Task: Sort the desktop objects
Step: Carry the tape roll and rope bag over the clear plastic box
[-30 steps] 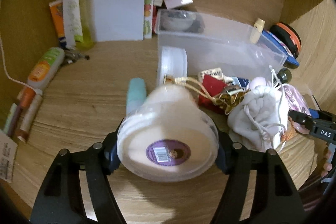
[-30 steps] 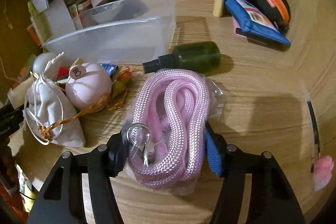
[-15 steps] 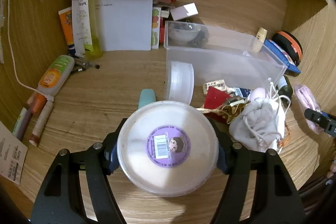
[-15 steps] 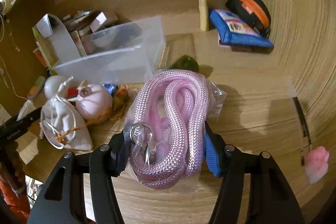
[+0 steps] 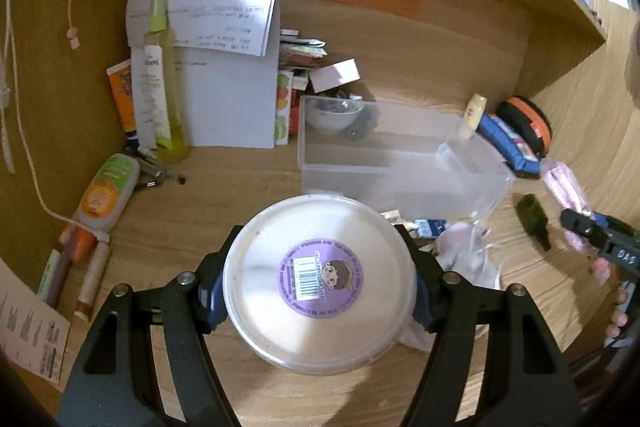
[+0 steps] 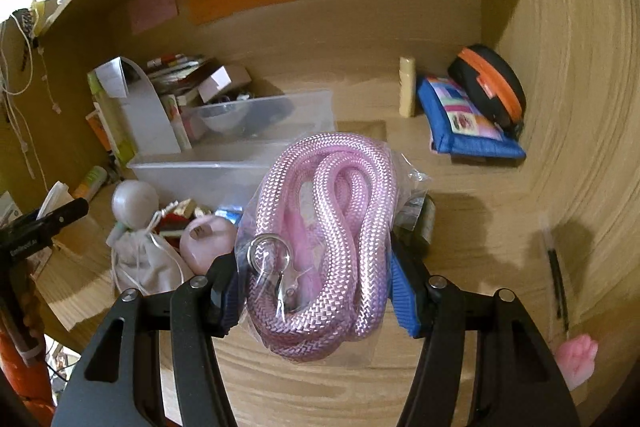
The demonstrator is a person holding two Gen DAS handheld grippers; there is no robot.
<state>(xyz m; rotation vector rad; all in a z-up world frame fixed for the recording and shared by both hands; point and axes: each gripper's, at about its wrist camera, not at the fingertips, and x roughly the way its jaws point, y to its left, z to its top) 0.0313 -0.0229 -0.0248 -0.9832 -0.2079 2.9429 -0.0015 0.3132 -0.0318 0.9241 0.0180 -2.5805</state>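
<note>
My left gripper [image 5: 316, 291] is shut on a round white tub [image 5: 320, 283] with a purple barcode sticker facing the camera, held above the wooden desk. My right gripper [image 6: 316, 291] is shut on a bagged pink rope [image 6: 324, 239] with a metal clasp, also lifted off the desk. A clear plastic bin [image 5: 400, 163] stands behind the tub; it also shows in the right wrist view [image 6: 240, 155], behind and left of the rope. The right gripper [image 5: 600, 239] shows at the far right of the left wrist view.
A white cloth pouch [image 6: 140, 263], a pink ball [image 6: 206, 241] and small items lie in front of the bin. A dark green bottle [image 5: 534, 219] lies right of it. A blue pouch [image 6: 464, 123] and black-orange case [image 6: 490, 83] sit in the back right corner. Bottles [image 5: 160, 83] and papers stand back left.
Both grippers have risen with their loads. The tub has tilted so its stickered base faces the camera. The rope is now higher above the desk.
</note>
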